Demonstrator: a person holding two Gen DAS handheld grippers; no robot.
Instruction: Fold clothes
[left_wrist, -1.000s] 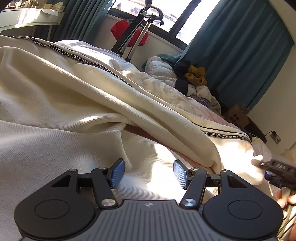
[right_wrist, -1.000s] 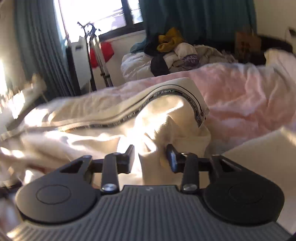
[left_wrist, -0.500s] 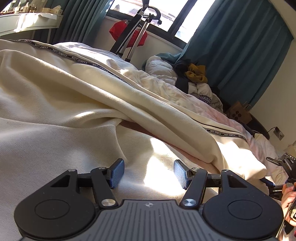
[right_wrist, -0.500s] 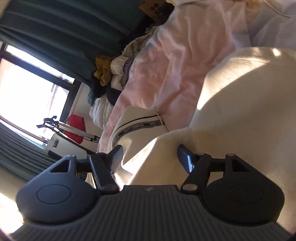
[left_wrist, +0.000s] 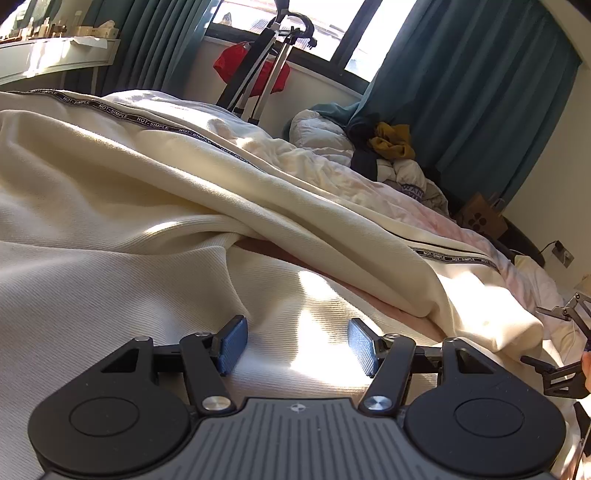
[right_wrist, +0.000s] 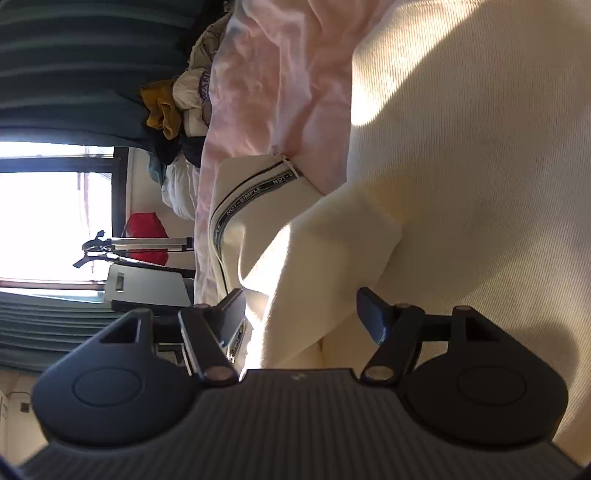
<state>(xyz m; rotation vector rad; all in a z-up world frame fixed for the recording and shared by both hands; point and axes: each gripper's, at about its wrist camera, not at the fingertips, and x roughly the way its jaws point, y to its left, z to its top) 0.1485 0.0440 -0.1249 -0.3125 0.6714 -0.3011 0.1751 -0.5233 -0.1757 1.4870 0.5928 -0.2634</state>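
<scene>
A cream garment (left_wrist: 155, 206) with a black lettered stripe (left_wrist: 454, 257) lies spread over a pink-sheeted bed (left_wrist: 436, 218). My left gripper (left_wrist: 295, 345) is open and empty, low over the near cream fabric. My right gripper (right_wrist: 301, 314) is open, rolled sideways, with a folded cream edge (right_wrist: 332, 258) of the garment between its jaws. The striped part (right_wrist: 251, 195) lies just beyond it. The right gripper also shows at the right edge of the left wrist view (left_wrist: 569, 347).
A heap of clothes (left_wrist: 388, 151) sits at the far end of the bed under teal curtains (left_wrist: 472, 85). A red bag (left_wrist: 251, 70) and a metal stand (left_wrist: 258, 66) stand by the window. A white desk (left_wrist: 55, 59) is far left.
My right gripper let go of the garment edge, opened and rolled sideways. The striped end has dropped onto the bed. My left gripper stayed open and barely moved.
</scene>
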